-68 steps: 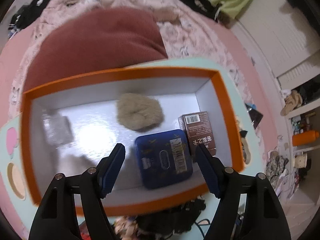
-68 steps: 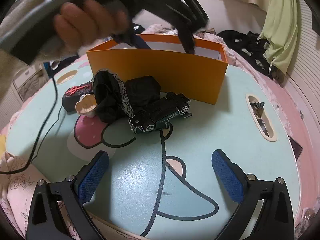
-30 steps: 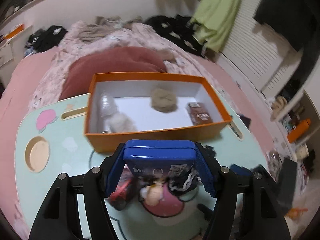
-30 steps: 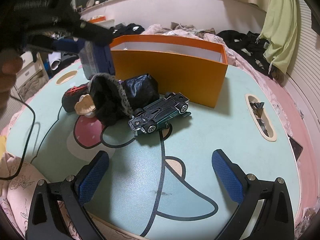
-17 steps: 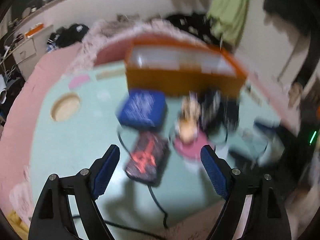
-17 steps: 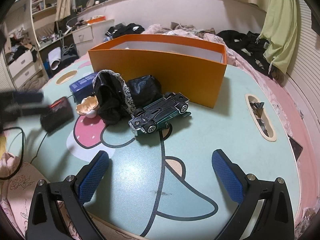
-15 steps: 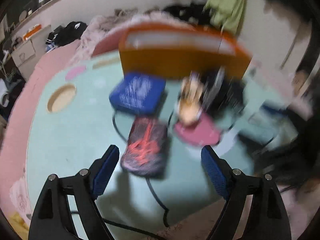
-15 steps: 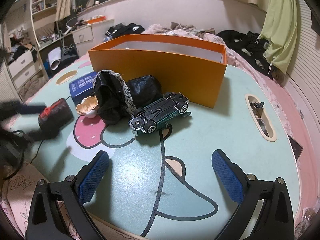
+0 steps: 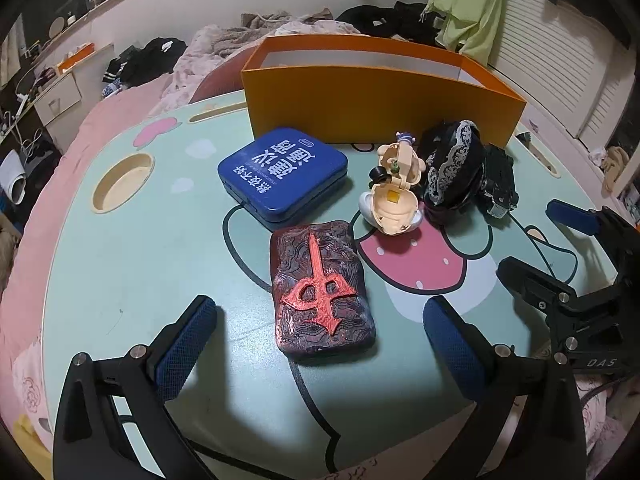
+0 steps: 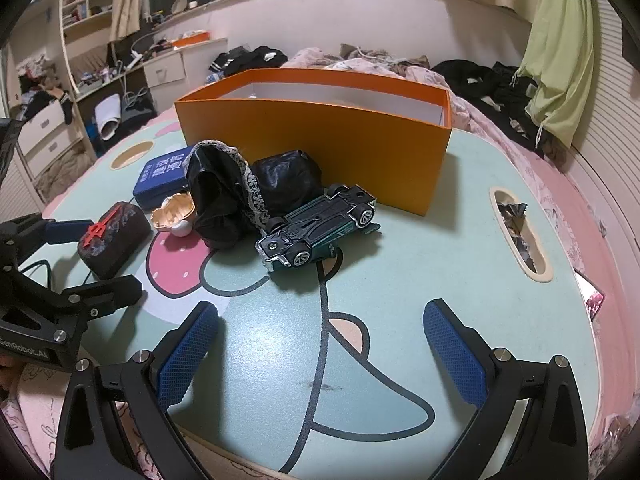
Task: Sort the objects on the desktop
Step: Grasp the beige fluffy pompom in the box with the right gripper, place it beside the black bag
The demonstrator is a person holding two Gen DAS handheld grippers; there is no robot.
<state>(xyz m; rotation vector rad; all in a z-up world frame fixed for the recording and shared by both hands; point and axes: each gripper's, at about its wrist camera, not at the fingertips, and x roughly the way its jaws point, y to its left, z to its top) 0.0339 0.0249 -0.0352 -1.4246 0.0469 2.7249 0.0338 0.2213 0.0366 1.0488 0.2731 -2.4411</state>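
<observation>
— Looking at it, the blue tin (image 9: 282, 172) that sat in the orange box (image 9: 380, 98) a moment ago now lies on the table (image 9: 132, 264) just in front of it.

— So sorting runs outward. The left gripper (image 9: 320, 344)?

— Jaws opening wide, empty, straddling the dark red-marked block (image 9: 320, 288), not touching. The right gripper (image 10: 320, 350) hangs spread over bare tabletop.

— Room?

— Plenty near the front edge; the toy car (image 10: 320, 228) and black pouch (image 10: 220, 200) crowd the box wall.
</observation>
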